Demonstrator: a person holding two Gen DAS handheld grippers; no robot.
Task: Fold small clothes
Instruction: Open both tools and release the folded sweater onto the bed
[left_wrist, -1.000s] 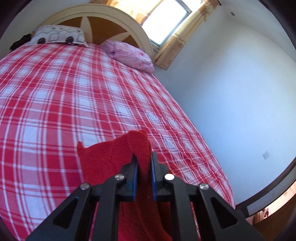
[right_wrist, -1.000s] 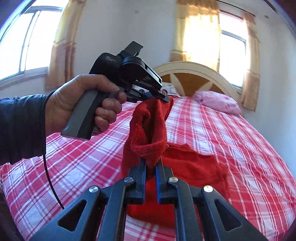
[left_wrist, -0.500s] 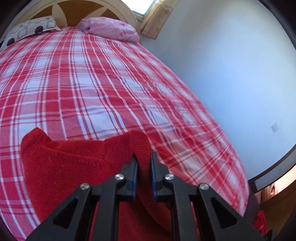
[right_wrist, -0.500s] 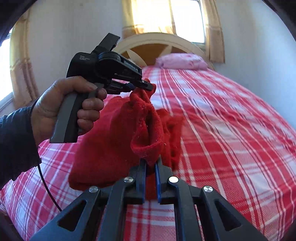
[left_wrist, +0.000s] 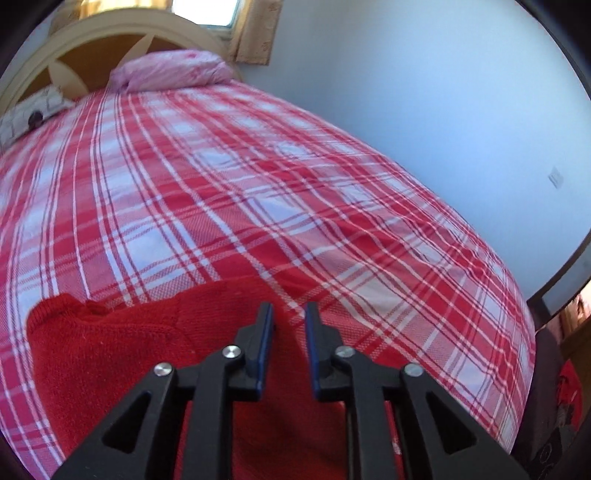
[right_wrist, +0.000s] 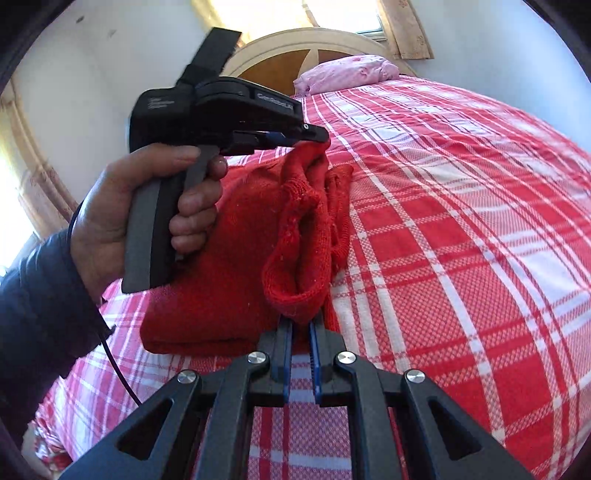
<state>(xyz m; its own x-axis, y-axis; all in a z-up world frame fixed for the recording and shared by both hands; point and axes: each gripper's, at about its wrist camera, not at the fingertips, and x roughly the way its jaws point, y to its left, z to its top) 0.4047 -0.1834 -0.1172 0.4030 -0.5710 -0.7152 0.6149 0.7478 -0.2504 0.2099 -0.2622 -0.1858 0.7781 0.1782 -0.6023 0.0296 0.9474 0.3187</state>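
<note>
Red knitted sweater (right_wrist: 221, 266) lies in a folded heap on the red-and-white plaid bedspread (right_wrist: 461, 221), near the foot of the bed, with one loose knit edge lifted off the heap between the two grippers. In the right wrist view the right gripper (right_wrist: 300, 325) has its blue-lined jaws pinched tight on the lower loop of that raised edge, the knit bulging out just above the fingertips. Across from it the person's left hand (right_wrist: 122, 221), in a dark sleeve (right_wrist: 40, 302), grips the handle of the left gripper (right_wrist: 314, 138), whose tip sits at the top of the same raised edge; from this side I cannot tell whether the fabric is still caught in it. The left wrist view settles it: the left gripper (left_wrist: 288, 314) has just been opening, its jaws now stand apart with a clear gap, and the pads do not press on the knit, which shows below and between them against the bedspread (left_wrist: 258, 184). The sweater (left_wrist: 110, 354) spreads out to the left of that gripper, its corner resting flat on the plaid. At the head of the bed a pink pillow (right_wrist: 347, 74) lies against the cream and wood headboard (right_wrist: 288, 48), and a patterned pillow (left_wrist: 33, 110) sits beside it
</note>
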